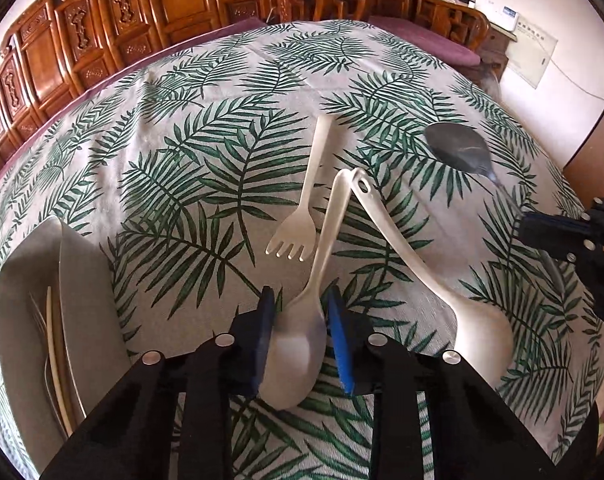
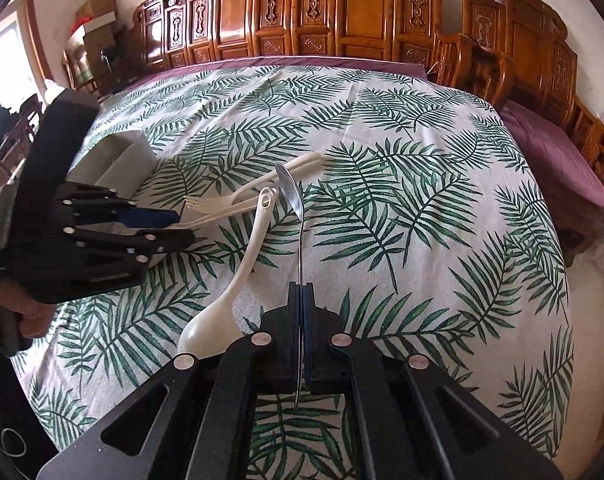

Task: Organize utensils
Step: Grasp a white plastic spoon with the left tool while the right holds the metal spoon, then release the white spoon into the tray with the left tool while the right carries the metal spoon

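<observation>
My left gripper (image 1: pixel 299 300) is shut on the bowl of a cream plastic spoon (image 1: pixel 302 344), whose handle points away from me. A cream fork (image 1: pixel 302 216) lies just beyond it, tines toward me. A white ceramic soup spoon (image 1: pixel 454 304) lies to the right on the cloth; it also shows in the right wrist view (image 2: pixel 229 296). My right gripper (image 2: pixel 300 292) is shut on the thin handle of a metal spoon (image 2: pixel 291 190), held with its bowl pointing away. The metal spoon's bowl shows in the left wrist view (image 1: pixel 458 148).
A grey utensil tray (image 1: pixel 29 280) with a few utensils in it stands at the left; it also shows in the right wrist view (image 2: pixel 117 156). The leaf-print tablecloth (image 2: pixel 422 200) covers the table. Carved wooden chairs (image 2: pixel 342 12) line the far side.
</observation>
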Demonstrator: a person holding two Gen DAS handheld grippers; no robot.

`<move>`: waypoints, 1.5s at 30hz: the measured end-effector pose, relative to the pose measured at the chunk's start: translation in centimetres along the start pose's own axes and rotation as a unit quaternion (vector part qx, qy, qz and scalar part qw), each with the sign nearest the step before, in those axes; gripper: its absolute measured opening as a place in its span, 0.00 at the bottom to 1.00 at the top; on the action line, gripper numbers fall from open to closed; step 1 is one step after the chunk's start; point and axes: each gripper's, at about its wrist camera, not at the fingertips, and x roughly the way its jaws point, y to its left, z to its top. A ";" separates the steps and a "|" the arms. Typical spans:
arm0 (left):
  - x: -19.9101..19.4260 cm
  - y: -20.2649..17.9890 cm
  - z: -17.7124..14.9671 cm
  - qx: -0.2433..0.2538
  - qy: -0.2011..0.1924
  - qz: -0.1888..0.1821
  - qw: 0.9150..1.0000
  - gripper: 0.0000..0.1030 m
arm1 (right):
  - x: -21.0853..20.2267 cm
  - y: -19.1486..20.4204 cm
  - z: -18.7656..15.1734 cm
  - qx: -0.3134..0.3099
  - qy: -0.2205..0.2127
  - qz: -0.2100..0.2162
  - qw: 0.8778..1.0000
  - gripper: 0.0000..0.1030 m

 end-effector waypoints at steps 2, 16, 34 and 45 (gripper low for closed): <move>0.4 -0.2 0.2 0.003 0.003 0.005 1.000 0.23 | -0.2 0.1 0.0 0.004 -0.002 0.002 1.000 0.02; -0.6 -1.1 -0.7 0.012 -0.003 0.006 1.000 0.16 | -1.5 0.3 0.3 0.012 -0.012 0.004 1.000 0.02; -5.2 -1.3 -1.9 0.011 -0.039 -0.005 0.999 0.03 | -3.7 1.6 0.4 0.010 -0.021 -0.001 1.000 0.02; -11.1 1.6 -2.9 -0.015 -0.090 -0.005 0.996 0.03 | -3.7 5.3 1.3 -0.011 -0.022 0.008 1.000 0.02</move>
